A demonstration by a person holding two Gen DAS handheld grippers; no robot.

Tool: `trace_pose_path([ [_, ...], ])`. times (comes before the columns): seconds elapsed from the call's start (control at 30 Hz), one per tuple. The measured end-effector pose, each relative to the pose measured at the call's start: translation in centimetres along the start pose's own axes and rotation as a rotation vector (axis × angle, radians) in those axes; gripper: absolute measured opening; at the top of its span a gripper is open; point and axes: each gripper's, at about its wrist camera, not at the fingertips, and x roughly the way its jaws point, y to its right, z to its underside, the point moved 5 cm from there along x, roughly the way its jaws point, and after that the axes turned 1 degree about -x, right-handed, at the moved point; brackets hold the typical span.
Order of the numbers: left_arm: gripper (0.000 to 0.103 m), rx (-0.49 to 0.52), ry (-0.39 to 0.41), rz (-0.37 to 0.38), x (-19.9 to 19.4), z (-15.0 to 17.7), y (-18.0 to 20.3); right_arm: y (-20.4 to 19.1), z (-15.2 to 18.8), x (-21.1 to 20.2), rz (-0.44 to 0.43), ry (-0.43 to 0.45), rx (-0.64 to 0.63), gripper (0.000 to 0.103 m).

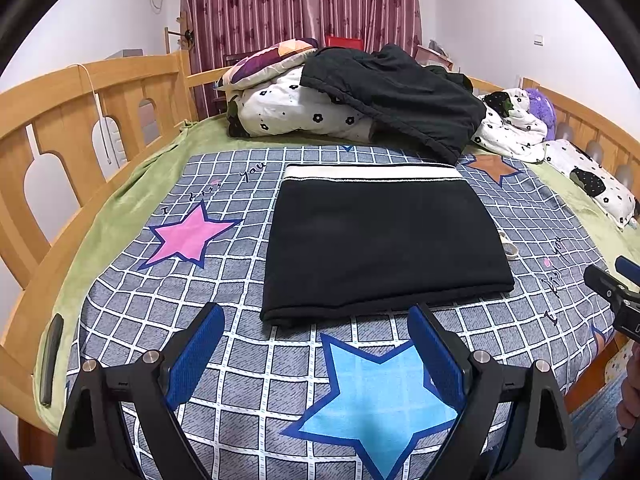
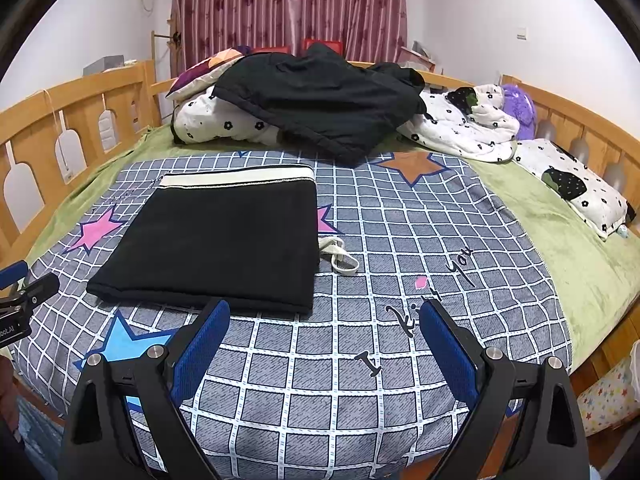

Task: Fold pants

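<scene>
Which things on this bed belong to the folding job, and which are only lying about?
Job: folded black pants, their white drawstring, left gripper, right gripper, both open and empty.

Lying about: dark garment heap, flowered quilt, purple plush toy, pillow.

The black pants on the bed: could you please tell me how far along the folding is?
Done: the black pants lie folded into a flat rectangle, waistband on the far edge. In hand: nothing; the left gripper and right gripper are open. Possibly left: tucking in the white drawstring poking out beside them.
</scene>
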Motion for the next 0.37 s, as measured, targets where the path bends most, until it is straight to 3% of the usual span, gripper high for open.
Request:
trace_pose_path([
  [0.37, 0.093, 0.004, 0.003, -0.001, -0.05, -0.05, -0.25, -0.56, 0.01, -0.33, 0.005, 0.002, 0.005, 0.094],
])
